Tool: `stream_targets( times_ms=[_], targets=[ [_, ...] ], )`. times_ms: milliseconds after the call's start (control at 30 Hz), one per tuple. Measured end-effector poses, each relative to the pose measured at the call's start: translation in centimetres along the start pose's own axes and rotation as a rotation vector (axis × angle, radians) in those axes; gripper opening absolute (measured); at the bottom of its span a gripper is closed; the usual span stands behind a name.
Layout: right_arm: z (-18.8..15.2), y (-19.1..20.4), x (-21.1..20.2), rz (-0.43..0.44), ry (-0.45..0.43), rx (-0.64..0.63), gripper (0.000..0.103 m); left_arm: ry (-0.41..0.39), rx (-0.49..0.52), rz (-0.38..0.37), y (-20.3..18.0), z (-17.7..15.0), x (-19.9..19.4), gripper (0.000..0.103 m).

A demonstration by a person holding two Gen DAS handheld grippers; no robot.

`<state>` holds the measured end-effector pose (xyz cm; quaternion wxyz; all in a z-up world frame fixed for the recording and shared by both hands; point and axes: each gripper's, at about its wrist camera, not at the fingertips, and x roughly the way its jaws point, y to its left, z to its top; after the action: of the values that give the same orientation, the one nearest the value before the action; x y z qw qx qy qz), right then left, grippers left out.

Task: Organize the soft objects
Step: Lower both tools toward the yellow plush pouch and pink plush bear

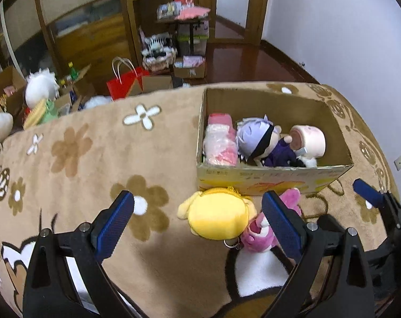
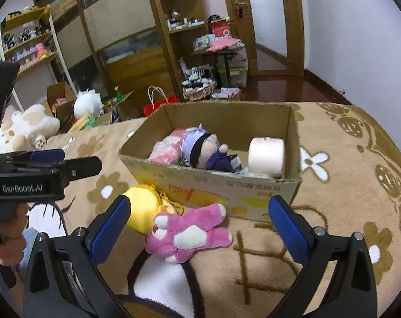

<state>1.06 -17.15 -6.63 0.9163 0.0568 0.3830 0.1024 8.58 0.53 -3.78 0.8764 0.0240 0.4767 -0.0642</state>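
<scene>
A tan flower-patterned blanket (image 2: 333, 198) carries everything; behind its far edge stand wooden shelves (image 2: 179, 26) and a red bag (image 1: 126, 83). The left gripper (image 1: 197, 222) gapes wide, empty. The yellow plush (image 1: 219, 216) and the pink plush (image 2: 190, 232), lying crosswise, touch before the cardboard box (image 2: 213, 185). The right gripper (image 2: 200, 228) is wide apart, empty.

Support: a tan plush blanket (image 2: 341, 185) patterned with brown and white flowers, covering what looks like a bed.
Cardboard box (image 2: 227, 190): open-topped, standing on the blanket.
Yellow plush (image 2: 142, 209): lies on the blanket, against the box's near wall at its left end.
Pink plush bear (image 2: 192, 233): lies on the blanket just in front of the box, touching the yellow plush.
</scene>
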Motion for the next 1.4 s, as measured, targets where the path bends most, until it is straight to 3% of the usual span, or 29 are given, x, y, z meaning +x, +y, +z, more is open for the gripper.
stream_targets(
  times_ms=[533, 700, 1400],
  targets=[
    [-1.4, 1.3, 5.7, 0.001, 0.141, -0.063, 0.103, 0.134, -0.02, -0.026, 0.0, -0.4, 5.3, 0.096],
    [-2.0, 1.4, 6.9, -0.001, 0.177, -0.071, 0.103, 0.17, -0.052, -0.072, 0.1, -0.2, 6.4, 0.096],
    [-3.1, -0.1, 10.3, 0.047, 0.266, 0.032, 0.103, 0.26, -0.029, -0.084, -1.2, -0.5, 11.0, 0.096]
  ],
)
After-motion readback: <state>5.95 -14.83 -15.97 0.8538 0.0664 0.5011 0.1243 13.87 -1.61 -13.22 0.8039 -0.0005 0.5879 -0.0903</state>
